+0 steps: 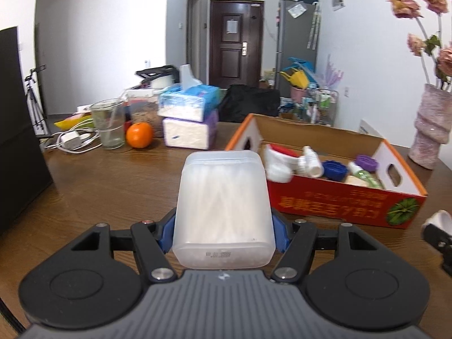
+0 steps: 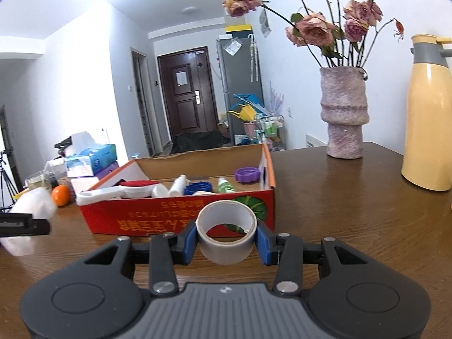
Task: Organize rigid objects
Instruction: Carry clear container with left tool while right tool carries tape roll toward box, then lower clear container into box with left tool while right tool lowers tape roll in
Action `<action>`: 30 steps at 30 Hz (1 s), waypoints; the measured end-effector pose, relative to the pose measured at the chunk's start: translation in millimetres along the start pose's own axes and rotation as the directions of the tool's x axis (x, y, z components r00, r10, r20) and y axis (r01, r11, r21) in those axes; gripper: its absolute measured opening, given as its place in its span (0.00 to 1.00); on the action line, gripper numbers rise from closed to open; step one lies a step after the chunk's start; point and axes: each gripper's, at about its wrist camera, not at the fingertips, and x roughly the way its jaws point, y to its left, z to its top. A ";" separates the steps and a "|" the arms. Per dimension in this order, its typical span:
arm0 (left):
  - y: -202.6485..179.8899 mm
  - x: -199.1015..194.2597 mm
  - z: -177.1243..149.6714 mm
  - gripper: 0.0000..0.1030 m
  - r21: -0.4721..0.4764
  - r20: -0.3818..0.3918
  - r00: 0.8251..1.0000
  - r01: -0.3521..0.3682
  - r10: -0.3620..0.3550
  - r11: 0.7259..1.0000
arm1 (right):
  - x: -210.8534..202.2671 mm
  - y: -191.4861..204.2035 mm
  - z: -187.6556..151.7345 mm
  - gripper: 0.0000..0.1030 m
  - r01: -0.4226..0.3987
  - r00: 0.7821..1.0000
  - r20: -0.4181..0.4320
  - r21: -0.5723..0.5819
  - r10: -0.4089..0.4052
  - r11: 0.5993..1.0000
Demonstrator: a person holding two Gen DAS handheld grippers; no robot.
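My left gripper is shut on a translucent white plastic box of cotton swabs and holds it above the brown table, left of the red cardboard box. My right gripper is shut on a roll of white tape, just in front of the red cardboard box. The box holds several things: a white spray bottle, blue cap, purple cap, green tube. The swab box also shows at the left of the right wrist view.
On the left stand a glass, an orange, stacked tissue packs and a white charger with cables. A pink vase with dried roses and a yellow thermos stand at the right.
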 end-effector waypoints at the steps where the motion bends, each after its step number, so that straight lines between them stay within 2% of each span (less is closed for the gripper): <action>1: -5.0 -1.1 0.8 0.64 0.005 0.001 1.000 0.010 -0.010 1.000 | -0.1 1.4 0.6 0.41 -0.005 1.000 0.001 -0.001 0.005 1.000; 15: -57.0 6.9 21.3 0.64 0.050 0.026 0.996 0.079 -0.081 0.996 | 7.8 5.6 23.7 0.41 -0.032 0.999 0.038 -0.022 0.033 0.999; 30: -88.0 50.6 49.2 0.64 0.031 0.031 0.993 0.115 -0.116 0.993 | 54.5 3.8 49.9 0.41 -0.039 0.997 0.068 -0.032 0.041 0.999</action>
